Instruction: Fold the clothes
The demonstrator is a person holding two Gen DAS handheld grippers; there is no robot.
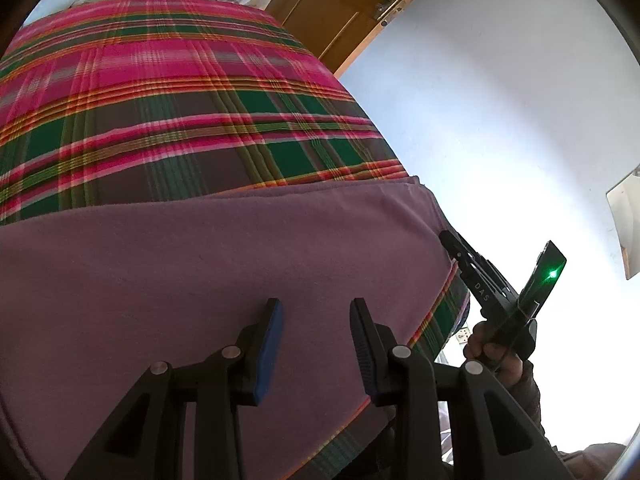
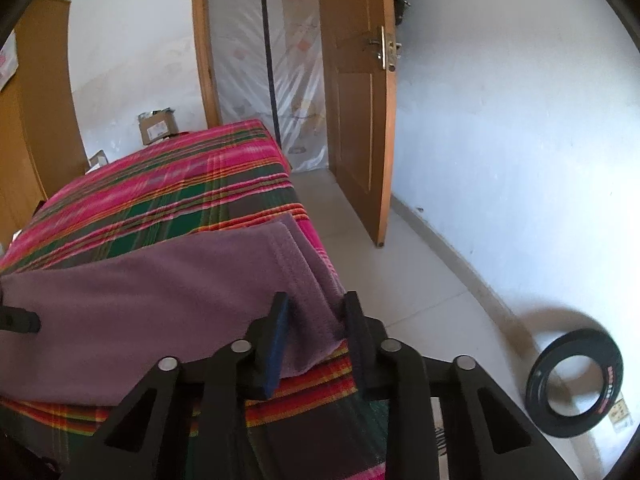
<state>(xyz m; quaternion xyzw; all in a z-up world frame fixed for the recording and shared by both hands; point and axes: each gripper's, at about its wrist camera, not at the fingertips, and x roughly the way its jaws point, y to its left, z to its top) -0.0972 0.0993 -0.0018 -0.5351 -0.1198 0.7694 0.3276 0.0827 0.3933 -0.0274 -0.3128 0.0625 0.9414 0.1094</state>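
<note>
A purple fleece garment (image 1: 220, 260) (image 2: 140, 300) lies spread on the near end of a bed covered with a pink and green plaid sheet (image 1: 160, 100) (image 2: 180, 184). My left gripper (image 1: 316, 320) hovers over the garment's middle with its jaws apart and nothing pinched between them. My right gripper (image 2: 316, 312) is at the garment's right corner, where the bed edge drops off. A bunched fold of the purple cloth fills the gap between its blue pads (image 2: 276, 344). In the left wrist view the right gripper (image 1: 446, 238) touches that same edge, held by a hand (image 1: 480, 348).
A wooden door (image 2: 356, 120) stands open past the bed's far right corner, with a plastic-sheeted doorway beside it. On the tiled floor to the right lies a black ring (image 2: 576, 384). A cardboard box (image 2: 158, 128) sits behind the bed, and a wooden wardrobe (image 2: 36, 120) stands at the left.
</note>
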